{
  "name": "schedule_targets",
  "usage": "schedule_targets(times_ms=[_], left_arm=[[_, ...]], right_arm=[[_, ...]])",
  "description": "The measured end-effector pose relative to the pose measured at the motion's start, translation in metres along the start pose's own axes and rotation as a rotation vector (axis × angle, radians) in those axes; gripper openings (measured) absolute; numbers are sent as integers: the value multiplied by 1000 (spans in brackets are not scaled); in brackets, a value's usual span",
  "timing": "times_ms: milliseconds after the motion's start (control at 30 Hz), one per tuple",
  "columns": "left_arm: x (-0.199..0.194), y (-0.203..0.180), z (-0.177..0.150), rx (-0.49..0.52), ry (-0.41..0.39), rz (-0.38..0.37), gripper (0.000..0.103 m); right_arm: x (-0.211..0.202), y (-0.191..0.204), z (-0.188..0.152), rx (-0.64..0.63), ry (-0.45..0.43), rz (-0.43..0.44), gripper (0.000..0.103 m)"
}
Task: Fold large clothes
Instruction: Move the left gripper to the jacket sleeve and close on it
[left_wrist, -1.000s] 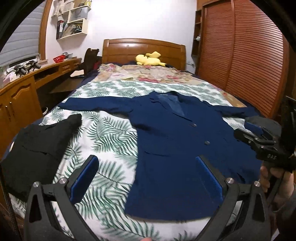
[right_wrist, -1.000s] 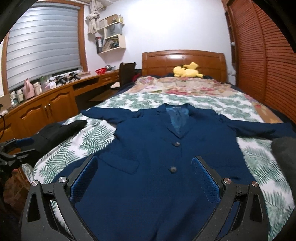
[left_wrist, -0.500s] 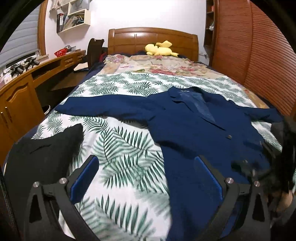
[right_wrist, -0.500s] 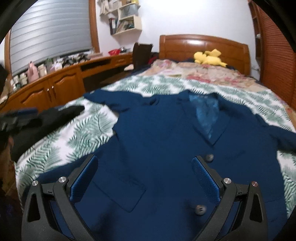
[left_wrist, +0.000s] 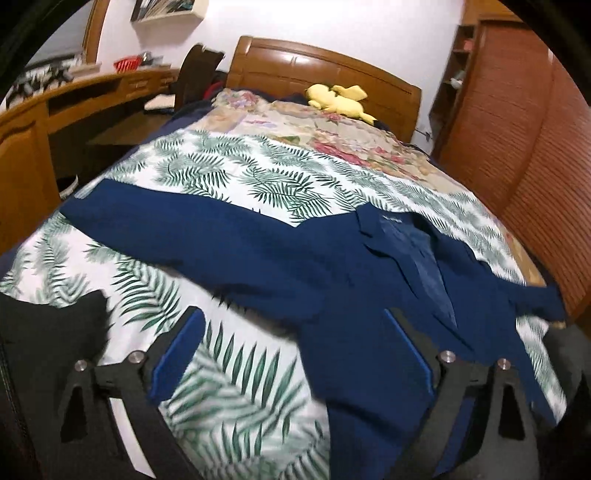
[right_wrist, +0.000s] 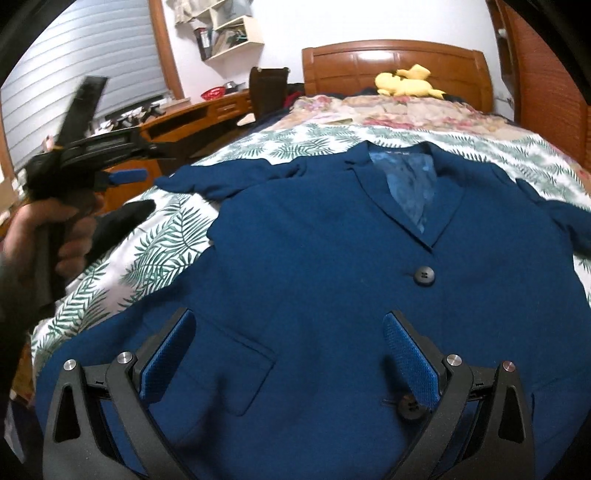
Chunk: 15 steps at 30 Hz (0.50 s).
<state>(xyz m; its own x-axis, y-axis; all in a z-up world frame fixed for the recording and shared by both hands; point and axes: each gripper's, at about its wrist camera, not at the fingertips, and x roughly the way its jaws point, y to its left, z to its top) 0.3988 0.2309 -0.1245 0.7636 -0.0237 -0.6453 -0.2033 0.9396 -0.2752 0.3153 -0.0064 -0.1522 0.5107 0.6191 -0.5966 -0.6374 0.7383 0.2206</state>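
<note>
blue jacket (right_wrist: 332, 277) flat under both parted hand-held grippers

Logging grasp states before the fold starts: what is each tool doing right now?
Left tool: open, holding nothing, above the navy jacket.
Right tool: open, empty, over the jacket front.

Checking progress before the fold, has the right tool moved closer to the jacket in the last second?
Yes. The right tool has come forward and down: the blue jacket fills more of its view, against the fixed headboard.

A home bedroom: bed (left_wrist: 258, 173), wooden headboard (right_wrist: 391, 66).
</note>
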Motion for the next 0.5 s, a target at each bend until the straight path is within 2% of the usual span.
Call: schedule_targets(times_ms=[67,333,500], left_arm=[[17,8,7,-31,8,-2,88],[69,43,18,-169,40,41,82],[93,56,16,-141,105,162,72]], right_arm=[[0,-3,0,16,0,0,103],[-5,1,-2,5,-26,-3,103],[-4,3,-1,-7,-28,-7,103]])
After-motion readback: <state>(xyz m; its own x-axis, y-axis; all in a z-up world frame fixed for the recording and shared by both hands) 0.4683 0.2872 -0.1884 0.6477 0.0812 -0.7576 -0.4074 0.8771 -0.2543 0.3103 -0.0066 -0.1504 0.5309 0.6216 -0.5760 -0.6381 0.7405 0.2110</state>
